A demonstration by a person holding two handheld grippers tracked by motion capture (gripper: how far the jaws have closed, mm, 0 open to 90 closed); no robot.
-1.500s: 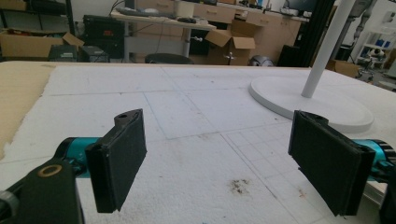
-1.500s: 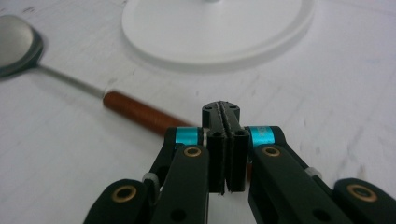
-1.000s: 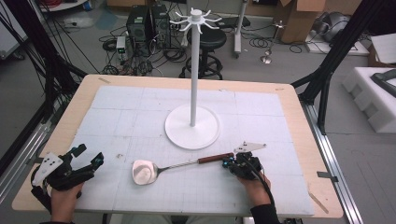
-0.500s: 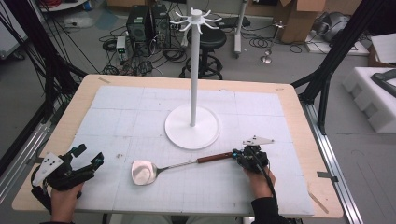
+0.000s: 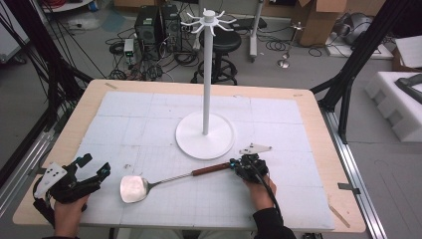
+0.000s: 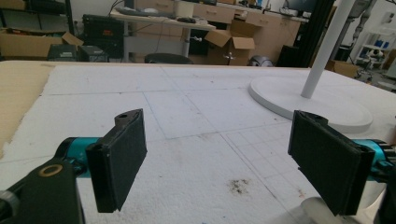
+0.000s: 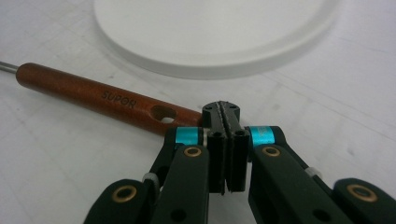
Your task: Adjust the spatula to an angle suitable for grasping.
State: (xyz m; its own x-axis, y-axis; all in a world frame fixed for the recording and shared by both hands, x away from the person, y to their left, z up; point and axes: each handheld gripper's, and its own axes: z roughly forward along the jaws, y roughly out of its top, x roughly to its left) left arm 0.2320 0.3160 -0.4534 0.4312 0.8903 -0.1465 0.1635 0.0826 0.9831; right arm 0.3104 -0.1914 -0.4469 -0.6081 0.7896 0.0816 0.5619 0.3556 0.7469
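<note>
The worktop (image 5: 308, 149) is viewed from above, facing forward; both gripper-mounted views are set low and close, sharing the white stand base (image 5: 204, 136).

Spatula (image 5: 164, 180): handle (image 7: 102, 100) of reddish-brown wood, smooth, low satin sheen, stamped lettering; shaft thin bare metal; blade (image 5: 132, 188) pale metal, dull shine.

Rack stand (image 5: 205, 133): base (image 7: 210, 32) white, smooth, matt, looks like painted metal or plastic; pole the same white finish.

Table mat (image 5: 278, 149): white foam board, grainy, matt, scuffed, one dark smudge (image 6: 239, 185). Table edge (image 5: 79, 119): pale wood.

Left gripper (image 6: 224, 161) pads: black, matt, finely textured. Right gripper (image 7: 225, 120): black matt plastic, glossy teal collars, brass-coloured rivets.
</note>
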